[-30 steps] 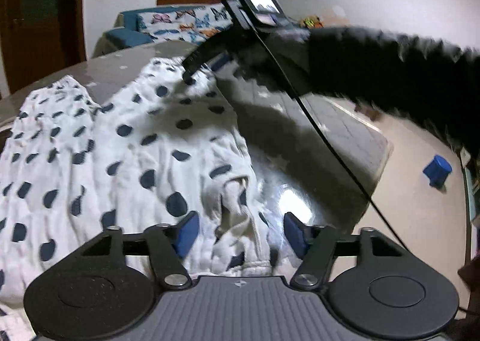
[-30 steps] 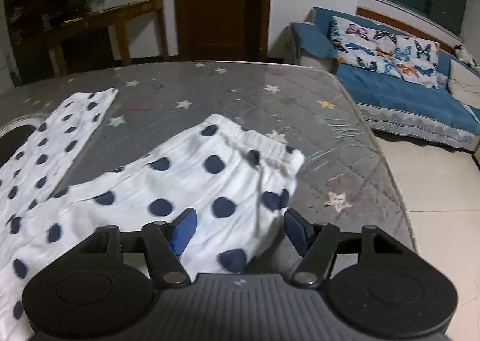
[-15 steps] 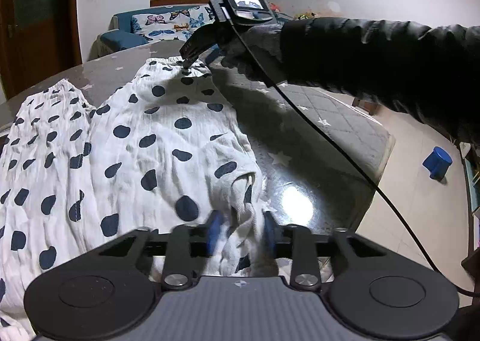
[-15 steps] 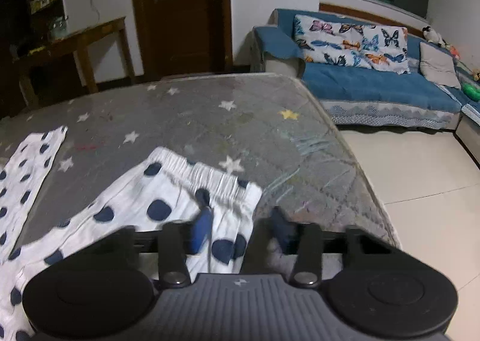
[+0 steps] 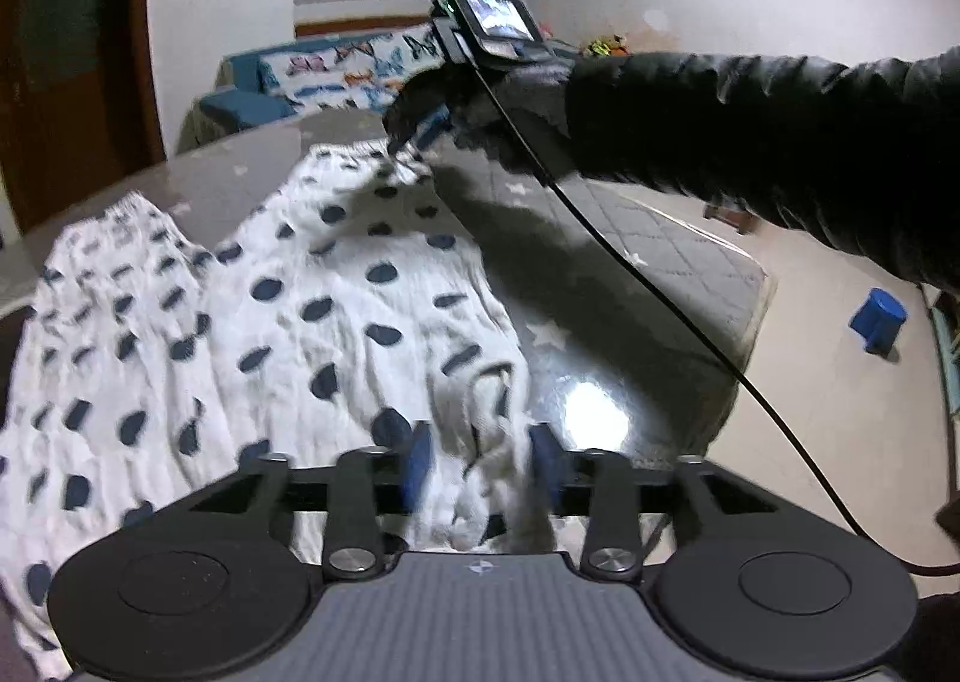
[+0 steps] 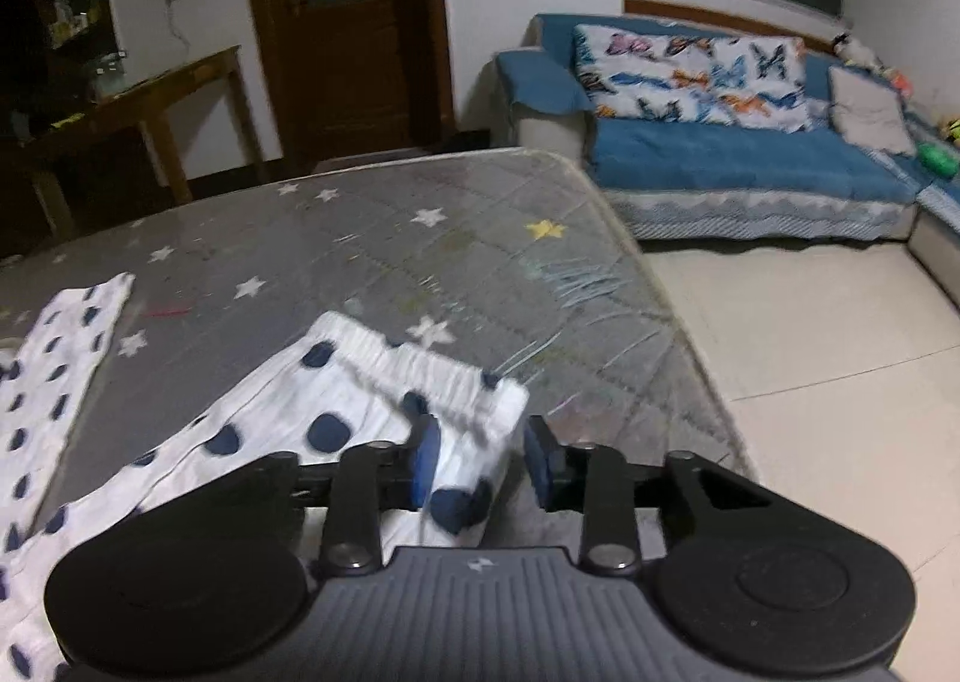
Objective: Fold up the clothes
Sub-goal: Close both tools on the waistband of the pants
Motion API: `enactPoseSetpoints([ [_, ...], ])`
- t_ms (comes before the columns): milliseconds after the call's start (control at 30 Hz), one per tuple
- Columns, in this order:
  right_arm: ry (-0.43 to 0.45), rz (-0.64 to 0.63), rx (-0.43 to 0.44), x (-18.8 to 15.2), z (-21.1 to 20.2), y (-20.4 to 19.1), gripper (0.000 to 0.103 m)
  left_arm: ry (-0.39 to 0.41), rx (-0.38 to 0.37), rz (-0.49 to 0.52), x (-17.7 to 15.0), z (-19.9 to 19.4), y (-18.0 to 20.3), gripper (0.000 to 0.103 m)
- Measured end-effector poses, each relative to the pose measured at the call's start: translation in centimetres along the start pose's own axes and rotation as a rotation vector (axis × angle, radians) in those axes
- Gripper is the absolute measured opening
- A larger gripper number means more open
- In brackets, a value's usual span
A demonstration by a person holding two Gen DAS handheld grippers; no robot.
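White trousers with dark blue dots [image 5: 336,310] lie spread on a grey star-patterned mattress [image 5: 630,262]. My left gripper [image 5: 480,460] is shut on a bunched fold at the garment's near right edge. In the right wrist view, the elastic waistband corner of the trousers [image 6: 444,382] sits between the blue pads, and my right gripper [image 6: 480,460] is shut on it. The left wrist view shows that right gripper [image 5: 408,136] at the far end of the cloth, held by a hand in a black sleeve [image 5: 750,130], with the corner raised slightly.
The mattress edge [image 6: 660,310] drops to a pale tiled floor on the right. A blue sofa with butterfly cushions [image 6: 720,166] stands beyond it. A wooden table [image 6: 150,88] and a dark door [image 6: 342,22] are at the back. A blue object [image 5: 879,322] sits on the floor.
Both grippers went from open to shut on the trousers. The right gripper has raised the waistband corner a little, and both views have shifted with blur.
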State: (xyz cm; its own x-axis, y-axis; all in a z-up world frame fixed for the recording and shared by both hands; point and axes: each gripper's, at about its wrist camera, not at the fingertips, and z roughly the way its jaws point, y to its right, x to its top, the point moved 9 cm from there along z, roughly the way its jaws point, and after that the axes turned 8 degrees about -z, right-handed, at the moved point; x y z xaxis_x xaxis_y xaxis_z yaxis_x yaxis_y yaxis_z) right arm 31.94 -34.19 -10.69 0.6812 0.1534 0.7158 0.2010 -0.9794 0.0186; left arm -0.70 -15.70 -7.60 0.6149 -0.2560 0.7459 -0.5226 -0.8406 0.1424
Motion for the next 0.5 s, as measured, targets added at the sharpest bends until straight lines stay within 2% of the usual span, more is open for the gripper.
enactPoseSetpoints([
  [67,-0.005,-0.007,0.009,-0.3,0.1,-0.3,0.040,0.009,0.016,0.003,0.2,-0.1,0.0,0.052],
  [100,-0.008,-0.010,0.007,-0.4,0.2,-0.4,0.040,0.009,0.024,0.001,0.2,-0.1,-0.1,0.057],
  [200,-0.006,-0.009,0.002,-0.5,0.5,-0.8,0.040,0.007,0.047,-0.003,0.3,0.2,-0.3,0.065],
  [267,0.000,-0.013,-0.008,-0.4,0.7,-1.0,0.039,-0.003,0.052,-0.009,0.2,0.6,-0.5,0.066],
  [333,0.005,-0.015,-0.017,-0.3,0.8,-1.1,0.034,-0.012,0.053,-0.009,0.0,1.0,-0.5,0.066],
  [400,0.008,0.003,-0.015,-0.3,0.5,-0.9,0.021,-0.017,0.054,0.005,-0.2,1.3,-0.3,0.064],
  [467,0.012,0.021,-0.012,-0.2,0.3,-0.6,0.014,-0.028,0.051,0.020,-0.6,1.6,-0.1,0.053],
  [500,0.014,0.030,-0.010,-0.1,0.1,-0.5,0.011,-0.037,0.041,0.021,-0.7,1.8,0.0,0.037],
])
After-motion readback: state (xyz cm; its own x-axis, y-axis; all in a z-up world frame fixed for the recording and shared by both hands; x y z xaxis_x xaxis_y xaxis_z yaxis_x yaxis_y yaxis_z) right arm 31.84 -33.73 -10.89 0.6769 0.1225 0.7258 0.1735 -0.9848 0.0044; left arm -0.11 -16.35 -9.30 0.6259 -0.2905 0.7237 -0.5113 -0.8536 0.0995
